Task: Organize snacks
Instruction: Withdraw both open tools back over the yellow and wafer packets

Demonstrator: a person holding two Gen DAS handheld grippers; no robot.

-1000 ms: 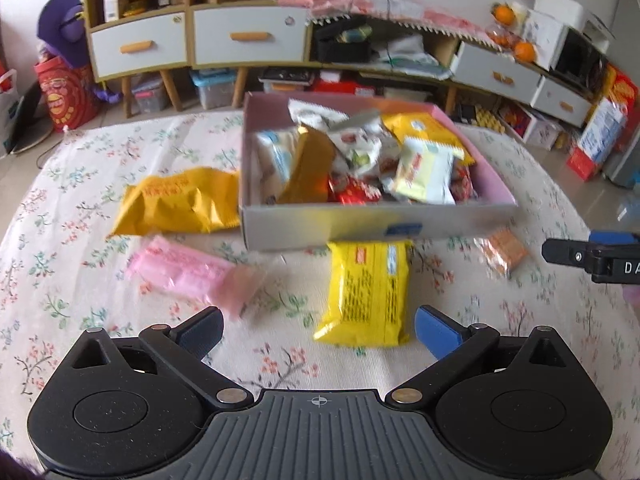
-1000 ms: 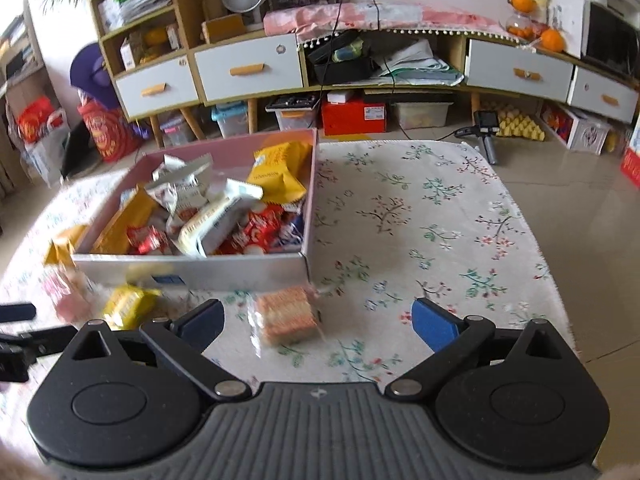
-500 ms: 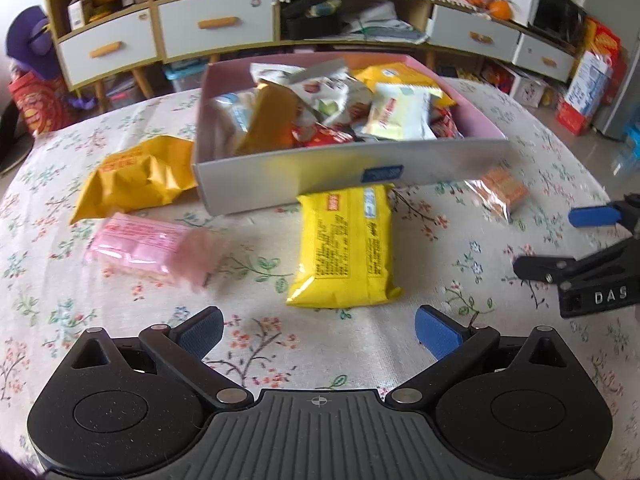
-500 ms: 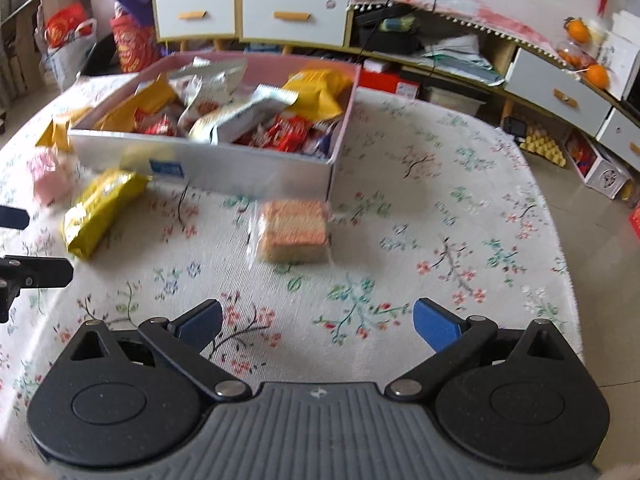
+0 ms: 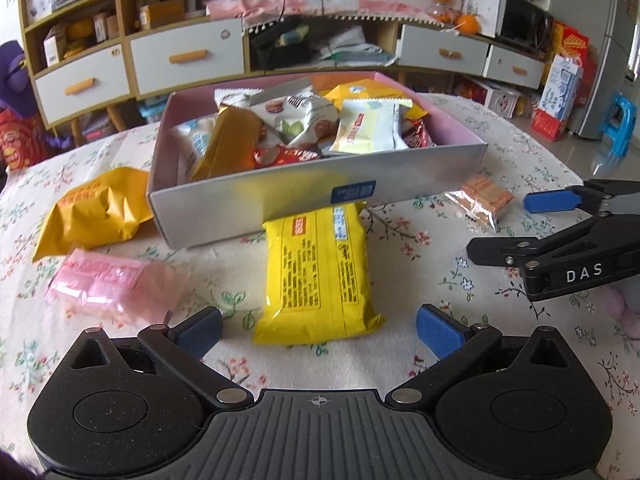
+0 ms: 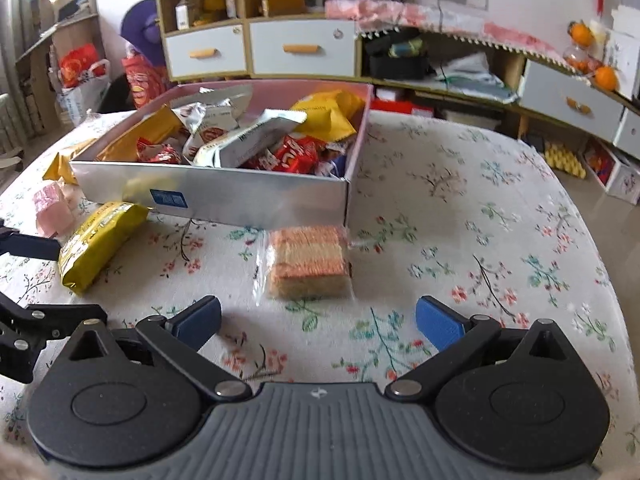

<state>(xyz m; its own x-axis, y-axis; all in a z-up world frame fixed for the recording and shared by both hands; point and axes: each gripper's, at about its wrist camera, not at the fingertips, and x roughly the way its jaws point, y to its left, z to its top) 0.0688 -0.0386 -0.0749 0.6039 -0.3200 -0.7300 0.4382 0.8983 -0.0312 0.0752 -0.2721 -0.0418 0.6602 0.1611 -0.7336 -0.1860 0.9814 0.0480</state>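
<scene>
While my left gripper (image 5: pixel 318 326) is hovering wide open before the yellow packet (image 5: pixel 318 270), my right gripper (image 6: pixel 318 322) is gaping empty near the cracker pack (image 6: pixel 306 262) beside the box (image 6: pixel 248 196).

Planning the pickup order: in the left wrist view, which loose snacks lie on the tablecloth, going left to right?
Orange bag → pink packet → yellow packet → clear-wrapped crackers.

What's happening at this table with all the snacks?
A person is tidying snacks into a box with two hand-held grippers. Both are open and empty. The left gripper faces a yellow packet; the right gripper faces a clear cracker pack. An orange bag and a pink packet also lie outside.
</scene>
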